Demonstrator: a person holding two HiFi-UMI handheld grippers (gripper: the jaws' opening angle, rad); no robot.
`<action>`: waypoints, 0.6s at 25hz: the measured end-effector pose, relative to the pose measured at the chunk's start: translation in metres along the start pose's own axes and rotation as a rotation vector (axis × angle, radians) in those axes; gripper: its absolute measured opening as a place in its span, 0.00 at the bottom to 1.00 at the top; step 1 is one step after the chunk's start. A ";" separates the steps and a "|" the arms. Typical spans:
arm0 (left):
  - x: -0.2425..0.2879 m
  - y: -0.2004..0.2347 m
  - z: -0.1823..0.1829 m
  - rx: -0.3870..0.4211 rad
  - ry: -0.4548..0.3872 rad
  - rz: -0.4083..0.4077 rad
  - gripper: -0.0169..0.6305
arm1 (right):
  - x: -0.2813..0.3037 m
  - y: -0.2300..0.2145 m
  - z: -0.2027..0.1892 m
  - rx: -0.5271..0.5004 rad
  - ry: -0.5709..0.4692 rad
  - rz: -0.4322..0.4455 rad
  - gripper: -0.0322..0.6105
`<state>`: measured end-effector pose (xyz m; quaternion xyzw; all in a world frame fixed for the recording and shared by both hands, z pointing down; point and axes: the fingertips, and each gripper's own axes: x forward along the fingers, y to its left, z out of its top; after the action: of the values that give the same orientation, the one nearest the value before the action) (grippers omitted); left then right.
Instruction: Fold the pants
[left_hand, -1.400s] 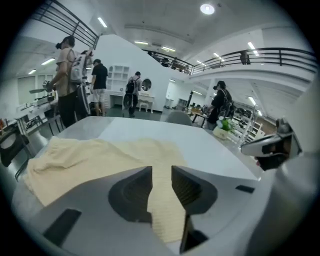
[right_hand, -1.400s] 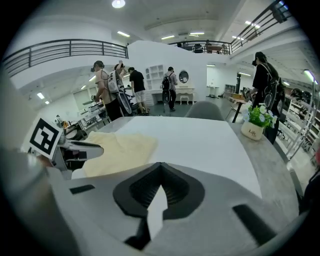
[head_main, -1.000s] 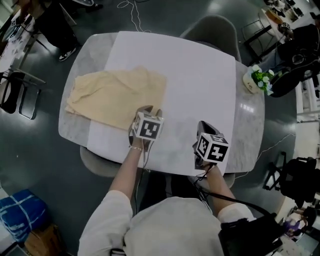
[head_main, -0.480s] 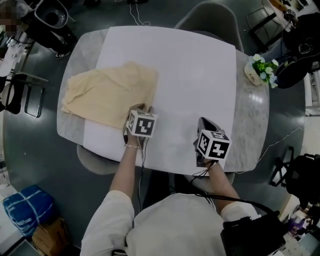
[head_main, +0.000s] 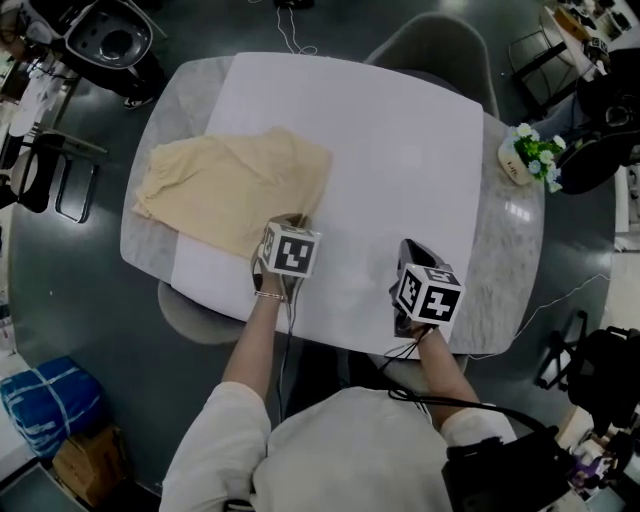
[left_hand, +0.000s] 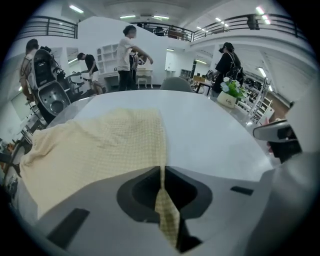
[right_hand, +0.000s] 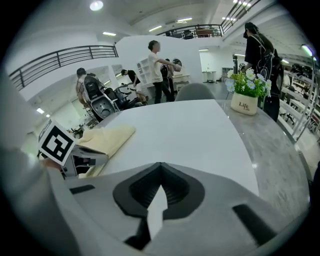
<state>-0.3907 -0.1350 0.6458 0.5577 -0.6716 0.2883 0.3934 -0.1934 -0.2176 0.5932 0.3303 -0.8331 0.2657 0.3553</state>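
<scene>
The beige pants (head_main: 235, 185) lie folded over on the left part of a white sheet (head_main: 400, 150) that covers the table. My left gripper (head_main: 290, 222) sits at the pants' near right corner. In the left gripper view its jaws are closing, and the gripper (left_hand: 162, 170) pinches a strip of the beige cloth (left_hand: 100, 145). My right gripper (head_main: 410, 250) hovers over the bare sheet near the table's front edge, well apart from the pants (right_hand: 107, 137). The jaws of the right gripper (right_hand: 161, 165) meet at the tips, with only a white sliver showing behind them.
The marble table (head_main: 510, 240) has rounded edges. A small pot of flowers (head_main: 530, 155) stands at its right rim. A grey chair (head_main: 430, 40) is tucked in at the far side. Several people stand in the room beyond.
My left gripper stays at the pants' near right corner. The right gripper has shifted only slightly over the sheet. The head view has drifted a little.
</scene>
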 end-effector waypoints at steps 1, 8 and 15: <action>-0.002 -0.005 -0.001 -0.005 -0.002 -0.014 0.07 | 0.000 0.002 0.001 -0.002 -0.002 0.002 0.04; -0.023 -0.019 0.011 -0.006 -0.036 -0.057 0.07 | -0.004 0.014 0.011 -0.022 -0.017 0.017 0.04; -0.085 0.044 0.030 -0.084 -0.080 -0.077 0.07 | -0.005 0.044 0.022 -0.049 -0.024 0.027 0.04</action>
<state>-0.4342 -0.1059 0.5605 0.5771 -0.6764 0.2221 0.4001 -0.2325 -0.2025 0.5665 0.3134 -0.8480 0.2462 0.3494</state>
